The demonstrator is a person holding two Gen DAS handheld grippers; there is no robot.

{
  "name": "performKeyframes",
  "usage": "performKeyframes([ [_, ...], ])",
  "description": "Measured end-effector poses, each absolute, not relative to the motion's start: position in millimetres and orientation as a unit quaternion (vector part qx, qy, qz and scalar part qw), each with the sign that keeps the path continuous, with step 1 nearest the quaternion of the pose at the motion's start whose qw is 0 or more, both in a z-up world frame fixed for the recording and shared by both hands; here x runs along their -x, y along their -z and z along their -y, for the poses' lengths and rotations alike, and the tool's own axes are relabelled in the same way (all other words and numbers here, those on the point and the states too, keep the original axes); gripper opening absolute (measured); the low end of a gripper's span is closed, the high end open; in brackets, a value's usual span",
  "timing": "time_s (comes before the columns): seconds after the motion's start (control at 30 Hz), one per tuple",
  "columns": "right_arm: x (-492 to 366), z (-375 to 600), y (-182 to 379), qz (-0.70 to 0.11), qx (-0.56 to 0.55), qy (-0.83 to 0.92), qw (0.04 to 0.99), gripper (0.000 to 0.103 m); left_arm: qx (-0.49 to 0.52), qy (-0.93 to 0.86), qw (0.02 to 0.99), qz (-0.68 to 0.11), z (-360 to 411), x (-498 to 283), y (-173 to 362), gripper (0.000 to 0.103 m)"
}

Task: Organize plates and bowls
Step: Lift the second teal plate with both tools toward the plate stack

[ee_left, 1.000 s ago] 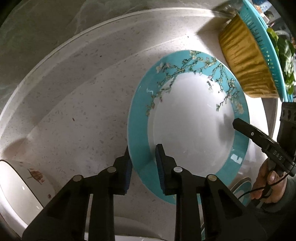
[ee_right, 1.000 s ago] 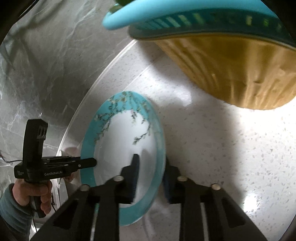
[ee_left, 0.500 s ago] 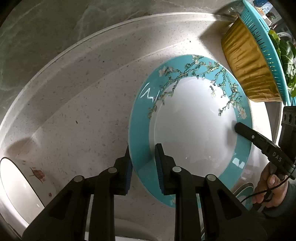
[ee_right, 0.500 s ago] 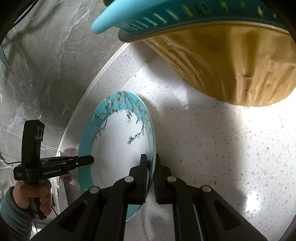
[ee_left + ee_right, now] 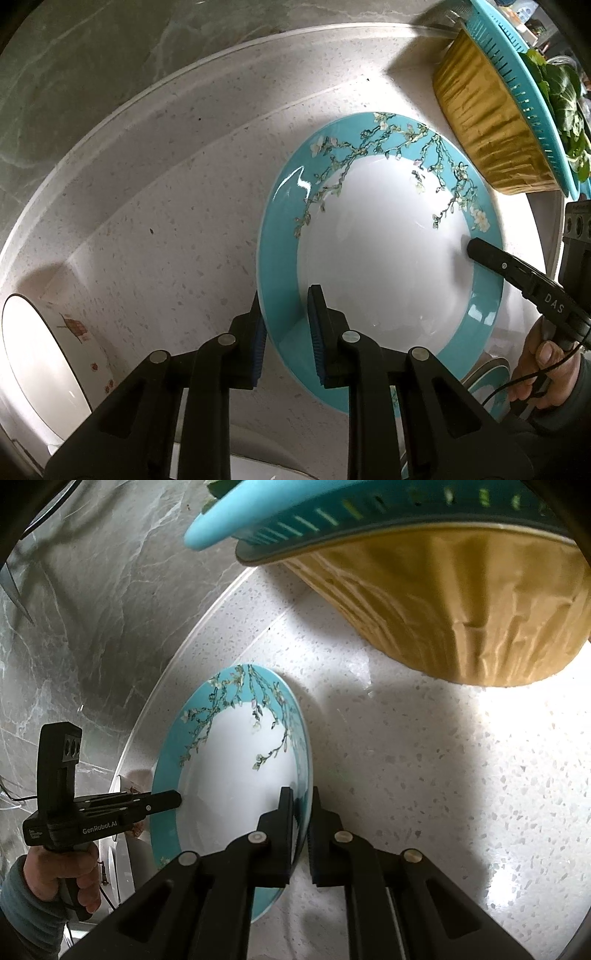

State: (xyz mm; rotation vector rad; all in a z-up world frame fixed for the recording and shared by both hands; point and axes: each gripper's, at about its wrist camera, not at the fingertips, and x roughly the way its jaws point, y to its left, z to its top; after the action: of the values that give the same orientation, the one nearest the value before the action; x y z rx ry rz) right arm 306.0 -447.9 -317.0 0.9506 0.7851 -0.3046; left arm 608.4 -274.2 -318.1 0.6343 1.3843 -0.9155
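Note:
A teal-rimmed plate with a blossom-branch pattern and white middle [image 5: 384,258] is held tilted above the speckled counter [image 5: 166,229]; it also shows in the right wrist view [image 5: 236,775]. My left gripper [image 5: 286,317] straddles its near rim with a gap to the pads, so it is open. My right gripper [image 5: 302,801] is shut on the plate's opposite rim. In the left wrist view the right gripper's finger [image 5: 517,269] lies on the plate's right edge. A white bowl with red motifs [image 5: 44,365] stands at the far left.
A teal colander with greens [image 5: 524,74] sits in a gold bowl [image 5: 461,602] at the back right. A grey marble wall [image 5: 92,609] runs behind the counter. More teal plates [image 5: 487,380] lie under the held plate at the right.
My right gripper closed on the plate's rim, and the plate has tilted up off the counter. My left gripper stays around the near rim.

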Motion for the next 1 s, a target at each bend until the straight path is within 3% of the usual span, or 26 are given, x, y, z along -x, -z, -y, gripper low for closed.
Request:
performKeyframes([
  [0.57,-301,447,311,-0.358,-0.388,0.137,0.838,0.009,-0.260,0.405,0.653,-0.585,250,-594,300,0.019],
  [1.0,-269,438,273,-0.345,-0.364,0.115,0.857,0.010,-0.247,0.404,0.673,-0.569,221,-565,249,0.019],
])
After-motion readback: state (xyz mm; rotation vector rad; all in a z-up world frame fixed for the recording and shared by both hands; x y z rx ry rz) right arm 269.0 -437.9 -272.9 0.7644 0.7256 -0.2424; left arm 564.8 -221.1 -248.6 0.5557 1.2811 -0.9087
